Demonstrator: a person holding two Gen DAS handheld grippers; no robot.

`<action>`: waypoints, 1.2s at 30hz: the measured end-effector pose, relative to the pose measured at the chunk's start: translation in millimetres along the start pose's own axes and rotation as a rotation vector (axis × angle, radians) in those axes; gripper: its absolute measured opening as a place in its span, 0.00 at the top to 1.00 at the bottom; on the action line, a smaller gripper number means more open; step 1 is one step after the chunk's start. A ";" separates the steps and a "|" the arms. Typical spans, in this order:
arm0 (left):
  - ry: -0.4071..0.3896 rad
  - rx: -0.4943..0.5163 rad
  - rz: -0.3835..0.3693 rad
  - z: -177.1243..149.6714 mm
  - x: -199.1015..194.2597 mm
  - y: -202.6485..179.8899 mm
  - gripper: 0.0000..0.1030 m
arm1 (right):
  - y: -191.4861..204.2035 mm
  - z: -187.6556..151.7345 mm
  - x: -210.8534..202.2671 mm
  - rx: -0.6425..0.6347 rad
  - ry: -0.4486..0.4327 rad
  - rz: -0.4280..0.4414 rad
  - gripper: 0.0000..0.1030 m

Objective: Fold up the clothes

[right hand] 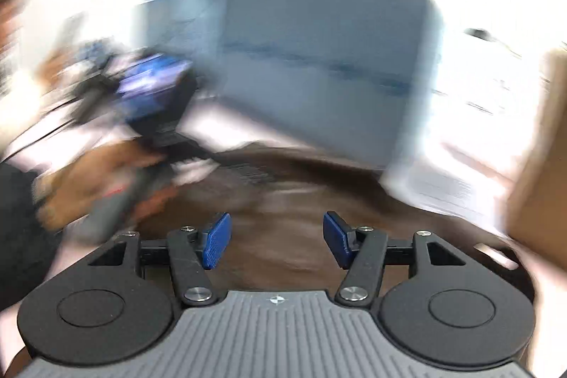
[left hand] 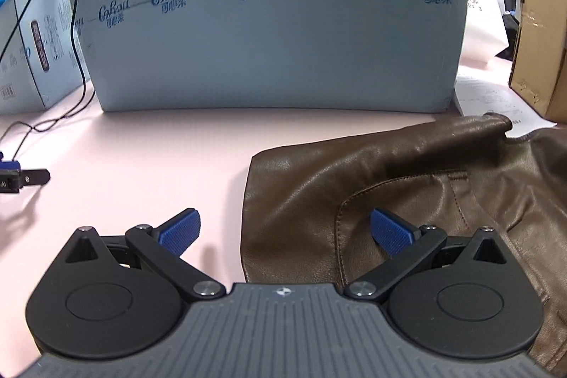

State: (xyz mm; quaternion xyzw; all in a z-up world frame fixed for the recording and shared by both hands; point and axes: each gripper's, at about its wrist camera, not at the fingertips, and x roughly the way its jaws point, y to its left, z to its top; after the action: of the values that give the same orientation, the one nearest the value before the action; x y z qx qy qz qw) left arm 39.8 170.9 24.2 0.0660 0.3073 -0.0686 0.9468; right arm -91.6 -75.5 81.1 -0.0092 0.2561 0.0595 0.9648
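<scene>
A brown leather jacket (left hand: 407, 186) lies on the pink table (left hand: 149, 165), its left edge folded over. My left gripper (left hand: 285, 231) is open wide above that edge, one blue pad over the bare table and the other over the leather, nothing held. The right wrist view is badly blurred. There my right gripper (right hand: 276, 241) is open above the brown jacket (right hand: 283, 179), with nothing between its blue pads (right hand: 216, 240). At the left of that view a hand (right hand: 81, 186) holds the other gripper (right hand: 149, 94).
A large pale blue box (left hand: 269, 23) with printed logos stands across the back of the table. A second printed box (left hand: 35, 45) and black cables (left hand: 76, 34) are at the left, a cardboard box (left hand: 545, 23) at the right, white papers (left hand: 489, 98) beside it. A small black tool (left hand: 21, 179) lies at the left edge.
</scene>
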 end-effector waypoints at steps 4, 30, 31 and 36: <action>-0.009 0.018 0.013 -0.2 0.1 -4.6 0.00 | -82.2 8.3 14.0 0.352 0.043 -0.144 0.46; -0.050 0.113 0.003 3.0 4.6 -16.7 0.00 | -207.4 -20.8 76.0 0.637 0.032 -0.439 0.95; -0.048 0.108 0.002 3.3 5.3 -15.9 0.00 | -207.1 -20.3 77.2 0.628 0.051 -0.427 0.93; -0.048 0.078 0.009 4.5 7.9 -10.7 0.00 | -189.8 -11.6 39.2 0.524 0.085 -0.294 0.57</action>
State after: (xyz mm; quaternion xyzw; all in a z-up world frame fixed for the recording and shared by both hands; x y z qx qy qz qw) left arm 47.0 158.9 22.3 0.1029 0.2812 -0.0776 0.9510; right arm -40.8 -260.2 49.2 0.2006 0.2988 -0.1492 0.9210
